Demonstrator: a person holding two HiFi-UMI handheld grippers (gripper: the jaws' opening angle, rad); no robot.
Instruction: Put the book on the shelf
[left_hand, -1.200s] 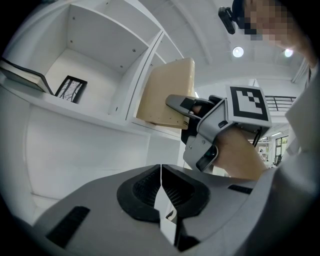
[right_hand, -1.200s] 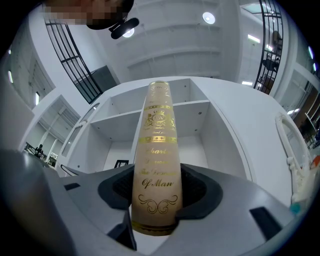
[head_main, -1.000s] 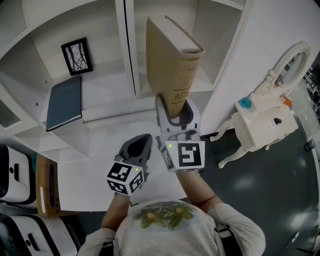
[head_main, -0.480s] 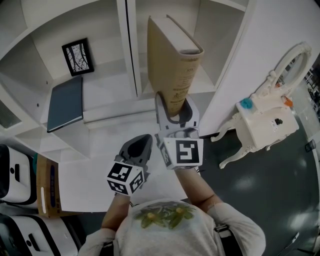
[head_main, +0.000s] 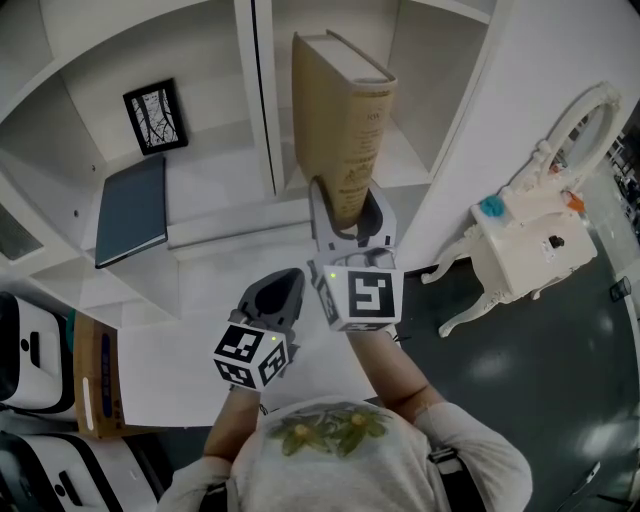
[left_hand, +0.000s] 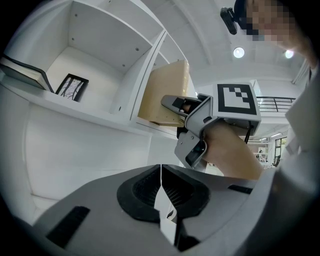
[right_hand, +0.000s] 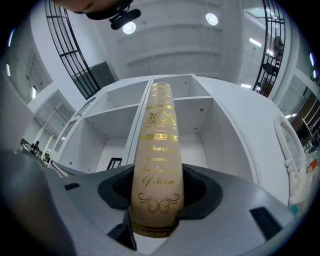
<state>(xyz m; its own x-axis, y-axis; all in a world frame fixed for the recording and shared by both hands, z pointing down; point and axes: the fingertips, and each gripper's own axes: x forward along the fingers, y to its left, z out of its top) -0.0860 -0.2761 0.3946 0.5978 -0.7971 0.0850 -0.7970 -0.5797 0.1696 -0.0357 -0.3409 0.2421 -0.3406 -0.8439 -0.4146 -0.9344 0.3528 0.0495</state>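
Hardback weight is what I judge first: the tan book (head_main: 340, 130) looks thick, stiff-boarded and fairly heavy. It should not flex, but its smooth, gilt-lettered cover may slide under the pads. My right gripper (head_main: 345, 218) is clenched across the foot of the spine, one jaw on each cover, with nearly the whole volume standing beyond the grip. That makes a long lever, so I expect it to want to tip. A hold nearer the middle of the covers would be steadier, though the low one leaves the top free to enter the shelf (head_main: 225, 228).

The book stands upright at the mouth of the right-hand compartment, just right of the white divider (head_main: 258, 100), spine toward me. I cannot tell whether its lower edge touches the board.

My right forearm reaches forward with the gripper angled a little upward. My left gripper (head_main: 281, 297) hangs lower and to the left, close to my body and pointing level. Its jaws are pressed together on nothing, well apart from the book. In the left-hand compartment a dark notebook (head_main: 132, 205) lies flat near a small framed picture (head_main: 155, 112).
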